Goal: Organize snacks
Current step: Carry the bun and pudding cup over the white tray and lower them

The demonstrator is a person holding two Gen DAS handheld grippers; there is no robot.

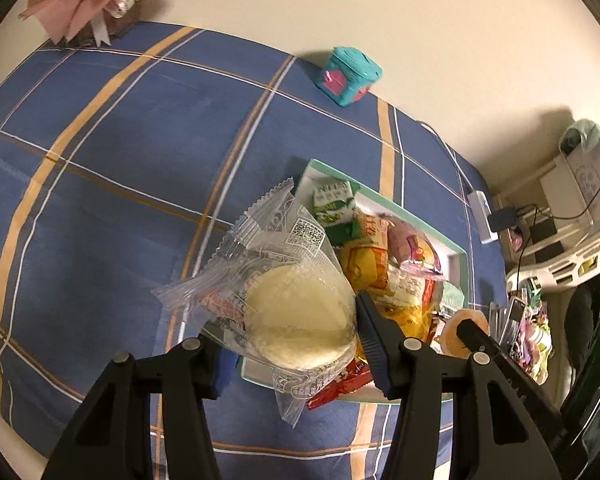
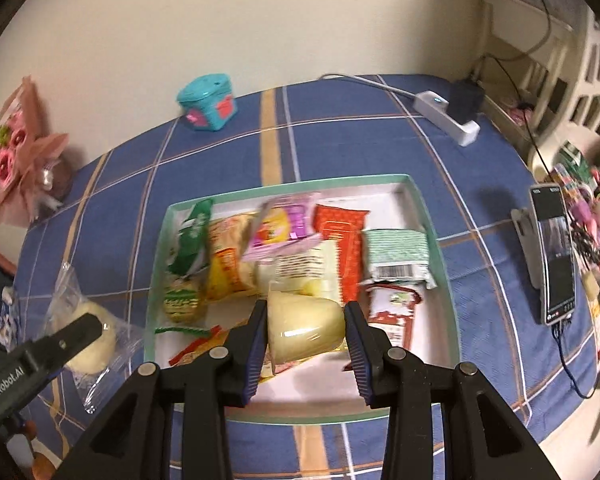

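Note:
A shallow box with a mint green rim (image 2: pixel 284 190) lies on the blue plaid cloth and holds several snack packs. My left gripper (image 1: pixel 288 336) is shut on a clear-wrapped pale round cake (image 1: pixel 300 320), held near the box's left edge; the cake also shows in the right wrist view (image 2: pixel 94 340) beside the left gripper's finger (image 2: pixel 76 334). My right gripper (image 2: pixel 306 332) is over the box's front part, with its jaws at either side of a pale yellow jelly cup (image 2: pixel 306 328). The box's rim also shows in the left wrist view (image 1: pixel 420 218).
A teal cube box (image 2: pixel 208 102) stands at the cloth's far edge. A pink paper flower bouquet (image 2: pixel 16 160) is at the left. A white power strip (image 2: pixel 448 118) and a phone on a stand (image 2: pixel 554 264) are at the right, with clutter beyond.

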